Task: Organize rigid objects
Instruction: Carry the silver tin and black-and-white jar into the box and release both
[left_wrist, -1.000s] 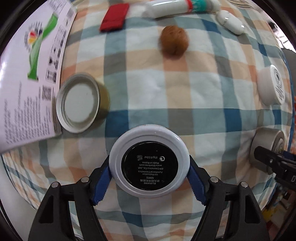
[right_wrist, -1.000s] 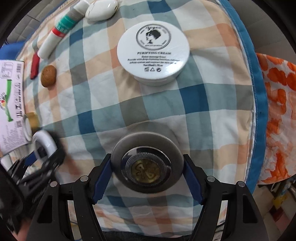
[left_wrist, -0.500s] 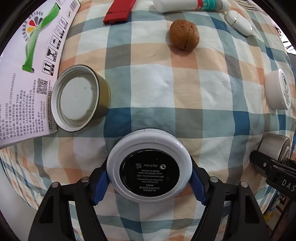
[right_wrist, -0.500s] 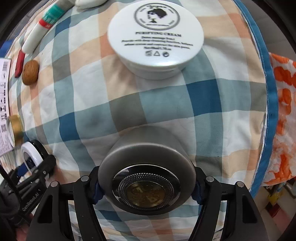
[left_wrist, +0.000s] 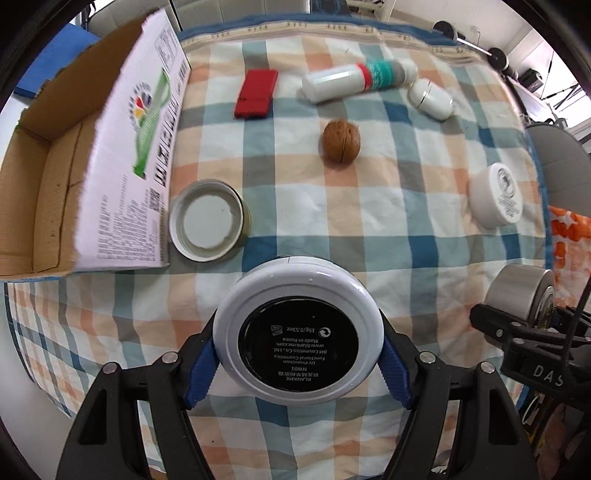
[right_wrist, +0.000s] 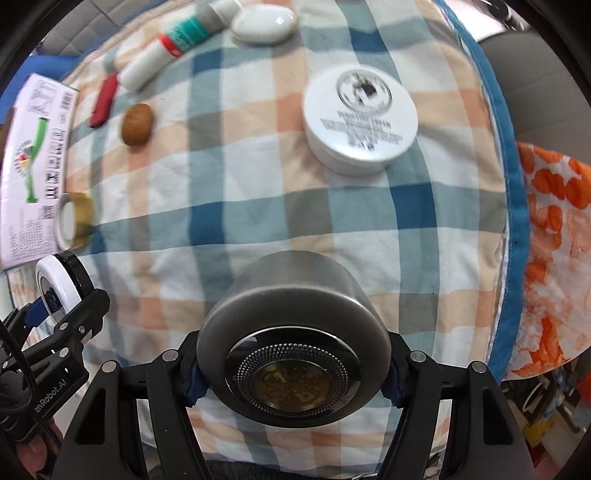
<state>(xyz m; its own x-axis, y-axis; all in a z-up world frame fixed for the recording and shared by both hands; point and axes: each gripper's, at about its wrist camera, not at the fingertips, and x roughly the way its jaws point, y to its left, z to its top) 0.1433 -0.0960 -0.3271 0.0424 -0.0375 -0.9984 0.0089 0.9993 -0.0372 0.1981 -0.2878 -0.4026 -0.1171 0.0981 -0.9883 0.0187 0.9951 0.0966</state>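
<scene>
Since a second ago the compact (left_wrist: 298, 328) has been lifted clear of the checked cloth (left_wrist: 388, 206): far more of the surface is now taken in by the left view, including the inside of the box (left_wrist: 48, 192), which was cut off before. The compact is gripped by the left tool (left_wrist: 298, 354), blue pads pressed on its 2 sides. The metal tin (right_wrist: 293, 350) has likewise been raised off the cloth and is clamped in the right tool (right_wrist: 293, 373), whose pads bear on its sides; the last 2 readings hardly differ, so the closing is judged finished. With both things held in the air, the pick-up step appears done, and carrying toward the box seems next. The box's open, bare interior is shown only by the left view, where the jar lid (left_wrist: 207, 219), walnut (left_wrist: 341, 140) and red case (left_wrist: 256, 92) lie sharp. The cream jar (right_wrist: 361, 122) top is shown face-on only by the right view, though blurred, along with a fingertip at the lower left corner.
</scene>
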